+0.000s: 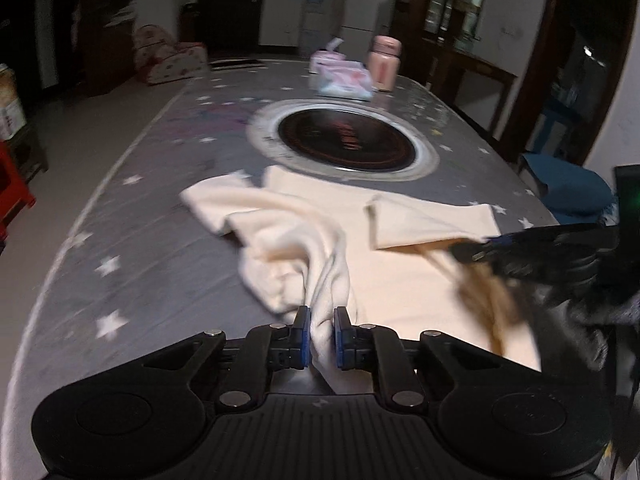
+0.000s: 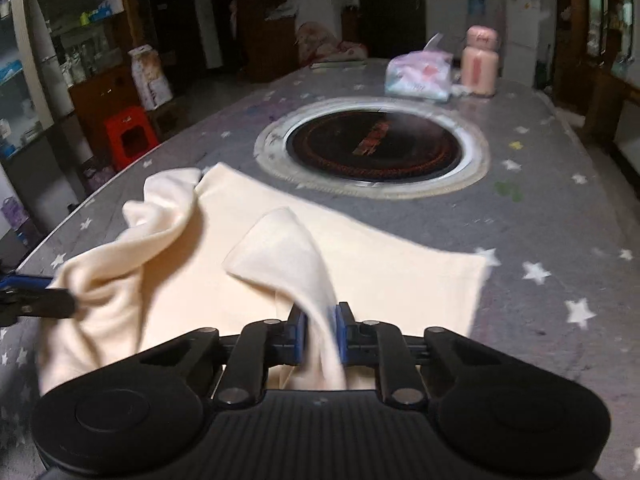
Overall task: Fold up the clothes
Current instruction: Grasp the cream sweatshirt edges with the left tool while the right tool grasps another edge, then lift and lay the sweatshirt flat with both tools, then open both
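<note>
Over the table [image 1: 132,240], both angled down, left hand-held gripper [image 1: 322,336] and right hand-held gripper [image 2: 322,334] each pinching cream garment [image 2: 360,264]

Grey star-printed counter [image 2: 560,216] with round inset hob [image 2: 374,152]; white fridge [image 1: 362,8]; dark wooden cabinets [image 2: 264,20]; red stool [image 2: 130,136]; pale floor [image 1: 92,120]; dim light.
</note>
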Demonstrator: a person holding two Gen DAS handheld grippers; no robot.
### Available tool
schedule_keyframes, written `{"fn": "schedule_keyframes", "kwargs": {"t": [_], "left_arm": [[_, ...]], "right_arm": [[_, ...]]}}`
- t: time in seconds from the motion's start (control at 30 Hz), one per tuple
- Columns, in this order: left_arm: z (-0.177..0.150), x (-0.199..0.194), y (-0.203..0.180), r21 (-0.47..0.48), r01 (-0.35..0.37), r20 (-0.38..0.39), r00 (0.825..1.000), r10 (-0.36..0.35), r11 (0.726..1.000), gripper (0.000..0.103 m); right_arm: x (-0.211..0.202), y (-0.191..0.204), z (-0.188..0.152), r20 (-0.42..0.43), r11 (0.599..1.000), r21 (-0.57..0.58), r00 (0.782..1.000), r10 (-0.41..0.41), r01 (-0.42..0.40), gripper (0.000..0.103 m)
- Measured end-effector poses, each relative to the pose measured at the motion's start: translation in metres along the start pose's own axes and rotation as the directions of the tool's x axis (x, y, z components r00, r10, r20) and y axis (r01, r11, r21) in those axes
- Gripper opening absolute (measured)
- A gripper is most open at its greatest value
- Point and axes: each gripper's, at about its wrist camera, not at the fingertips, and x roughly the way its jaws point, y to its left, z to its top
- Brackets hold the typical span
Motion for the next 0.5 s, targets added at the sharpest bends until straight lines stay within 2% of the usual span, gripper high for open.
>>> {"fn": "schedule_keyframes", "kwargs": {"t": [0.23,0.4,0.5], "left_arm": [[-0.031,-0.028,0.027,-0.037,-0.045,-0.012,0.999,0.045,0.998,0.012],[-0.053,-0.035,0.038,-0.043,-0.036,-0.052,0.998,0.034,0.998,0.011],[-0.062,-0.035,0.039,-0.034,-0.031,-0.074,0.997,0.029,0.999,0.011]], "right_arm": [[-0.061,-0.02,-0.016,0.107,0.991,0.05,0.986,-0.125,0.12,0.01],[-0.117,-0.048,-0.049,0.14,0.966,0.187,0.969,-0.205,0.177,0.011],[-0.133,-0.064,-0.078,0.065,0.933,0.259,0.959,-0.277,0.252,0.035]]}}
